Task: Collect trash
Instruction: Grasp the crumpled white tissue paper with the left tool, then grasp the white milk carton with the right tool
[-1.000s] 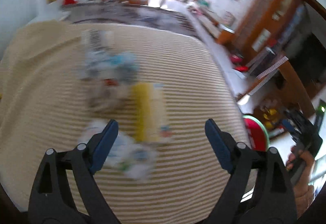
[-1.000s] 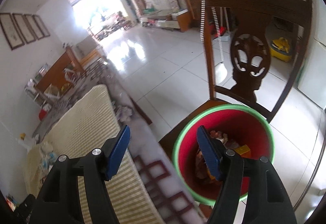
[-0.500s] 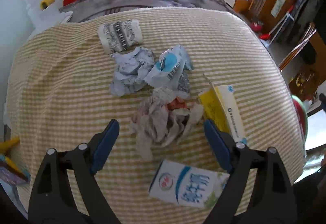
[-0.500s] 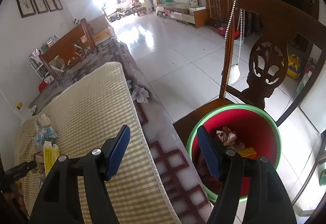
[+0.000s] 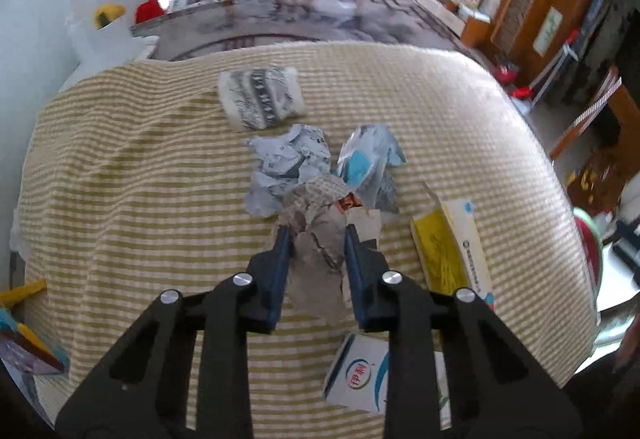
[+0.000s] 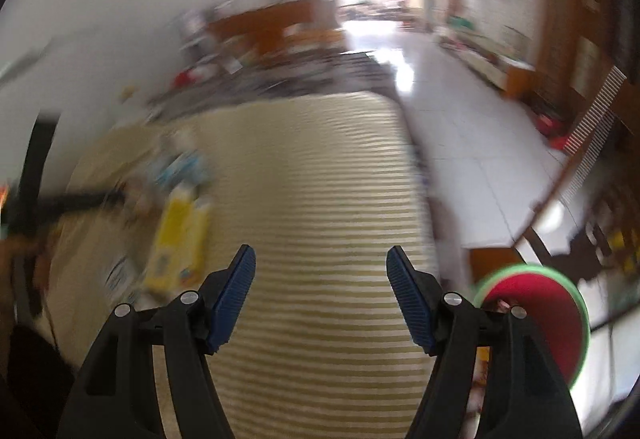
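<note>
Left hand-held gripper (image 5: 316,231): jaws, wide half a second ago, now closing on the crumpled grey paper wad (image 5: 320,239). Right hand-held gripper (image 6: 320,263) swung from over the red bin (image 6: 540,315) to over the surface (image 6: 320,199).

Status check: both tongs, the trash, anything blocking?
Left tongs closing on crumpled paper wad. Right tongs open, empty, over striped cloth. Red bin at table edge. Nothing blocking.
</note>
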Demonstrator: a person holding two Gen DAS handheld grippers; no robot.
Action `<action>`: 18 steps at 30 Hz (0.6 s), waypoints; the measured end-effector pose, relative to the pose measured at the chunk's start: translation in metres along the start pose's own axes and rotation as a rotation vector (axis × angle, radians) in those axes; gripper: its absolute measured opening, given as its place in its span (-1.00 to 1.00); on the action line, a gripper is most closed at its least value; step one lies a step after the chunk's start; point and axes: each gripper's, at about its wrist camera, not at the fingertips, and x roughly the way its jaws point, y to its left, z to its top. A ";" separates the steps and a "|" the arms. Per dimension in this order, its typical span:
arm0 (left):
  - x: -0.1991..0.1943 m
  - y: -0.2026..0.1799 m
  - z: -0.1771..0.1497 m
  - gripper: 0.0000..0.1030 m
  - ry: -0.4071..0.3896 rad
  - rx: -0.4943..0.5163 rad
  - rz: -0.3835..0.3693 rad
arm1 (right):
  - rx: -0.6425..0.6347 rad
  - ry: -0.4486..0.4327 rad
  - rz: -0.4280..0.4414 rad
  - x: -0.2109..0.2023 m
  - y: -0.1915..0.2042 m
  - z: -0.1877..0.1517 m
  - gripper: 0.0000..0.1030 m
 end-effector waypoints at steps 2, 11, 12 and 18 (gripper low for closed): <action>-0.004 0.004 0.001 -0.49 -0.011 -0.020 -0.005 | -0.047 0.035 0.030 0.010 0.025 0.001 0.28; -0.012 0.023 0.005 -0.49 -0.043 -0.112 -0.048 | -0.248 0.211 0.278 0.058 0.138 0.010 0.28; -0.014 0.027 0.006 -0.49 -0.050 -0.132 -0.055 | -0.310 0.223 0.285 0.061 0.152 0.008 0.28; -0.018 0.041 0.006 -0.49 -0.070 -0.193 -0.061 | -0.530 0.328 0.295 0.092 0.200 0.000 0.28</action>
